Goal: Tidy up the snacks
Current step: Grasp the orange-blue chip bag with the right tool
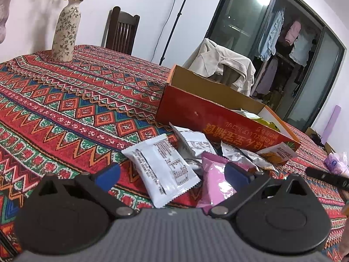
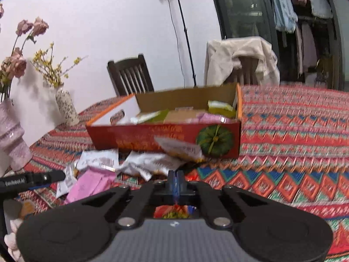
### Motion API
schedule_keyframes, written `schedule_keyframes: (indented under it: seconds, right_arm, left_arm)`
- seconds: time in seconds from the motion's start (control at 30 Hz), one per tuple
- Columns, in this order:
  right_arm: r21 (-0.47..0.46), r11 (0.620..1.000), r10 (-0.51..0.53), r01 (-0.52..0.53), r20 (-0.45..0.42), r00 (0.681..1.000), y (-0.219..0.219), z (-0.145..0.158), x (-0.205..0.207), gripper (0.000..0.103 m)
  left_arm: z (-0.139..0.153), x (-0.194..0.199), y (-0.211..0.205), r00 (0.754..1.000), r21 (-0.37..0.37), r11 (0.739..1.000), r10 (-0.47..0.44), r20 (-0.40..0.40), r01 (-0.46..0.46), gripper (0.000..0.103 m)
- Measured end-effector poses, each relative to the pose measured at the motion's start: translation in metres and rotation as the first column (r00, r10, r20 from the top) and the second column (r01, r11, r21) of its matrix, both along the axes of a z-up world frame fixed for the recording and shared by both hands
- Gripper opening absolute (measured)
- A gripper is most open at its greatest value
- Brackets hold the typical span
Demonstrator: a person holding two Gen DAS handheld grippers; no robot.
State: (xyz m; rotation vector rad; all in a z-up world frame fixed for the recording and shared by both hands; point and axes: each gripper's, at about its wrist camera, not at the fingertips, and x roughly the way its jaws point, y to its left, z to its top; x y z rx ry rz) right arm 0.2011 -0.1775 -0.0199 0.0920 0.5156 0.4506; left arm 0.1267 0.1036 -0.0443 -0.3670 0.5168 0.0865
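Right gripper [image 2: 176, 178] has its pads pinched together on a colourful snack wrapper [image 2: 174, 210] that shows just behind the fingertips. The red box [image 2: 152, 134] sits ahead of it. Left gripper [image 1: 172, 172] is spread wide over a white packet [image 1: 163, 170] and pink packet [image 1: 214, 181], gripping neither.

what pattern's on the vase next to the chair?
The vase is cream with a dark leafy vine print. Sharpest in the left wrist view; the right wrist view blurs it.
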Motion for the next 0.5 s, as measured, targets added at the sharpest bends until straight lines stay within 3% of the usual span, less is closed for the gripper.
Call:
schedule_keyframes:
  seconds: [0.13, 0.23, 0.3, 0.37, 0.43, 0.5]
  right_arm:
    - [-0.041, 0.999, -0.006, 0.009, 0.058, 0.998, -0.003, 0.016, -0.002, 0.002]
    - [-0.03, 0.999, 0.041, -0.041, 0.0, 0.999, -0.003, 0.015, 0.002, 0.014]
    - [-0.039, 0.996, 0.078, -0.08, -0.047, 0.996, 0.003, 0.008, 0.002, 0.033]
    - [-0.066, 0.993, 0.095, -0.099, -0.071, 0.993, 0.01, 0.002, 0.0, 0.072]
    - [-0.104, 0.987, 0.116, -0.123, -0.075, 0.99, 0.019, -0.001, -0.004, 0.087]
    - [-0.134, 0.98, 0.139, -0.147, -0.072, 0.988, 0.026, -0.001, -0.008, 0.095]
  left_arm:
    - [0.0, 0.001, -0.001, 1.0, 0.005, 1.0, 0.001, -0.002, -0.001, 0.103]
    - [0.0, 0.0, -0.001, 1.0, 0.005, 1.0, 0.004, 0.0, -0.004, 0.103]
    - [0.0, 0.0, -0.001, 1.0, 0.007, 1.0, 0.007, -0.003, -0.007, 0.103]
    - [0.001, 0.0, 0.0, 1.0, 0.013, 1.0, 0.013, -0.01, -0.013, 0.103]
    - [0.002, -0.001, 0.0, 1.0, 0.018, 1.0, 0.008, -0.018, -0.008, 0.103]
    - [0.004, -0.004, 0.001, 1.0, 0.022, 1.0, 0.004, -0.023, -0.004, 0.103]
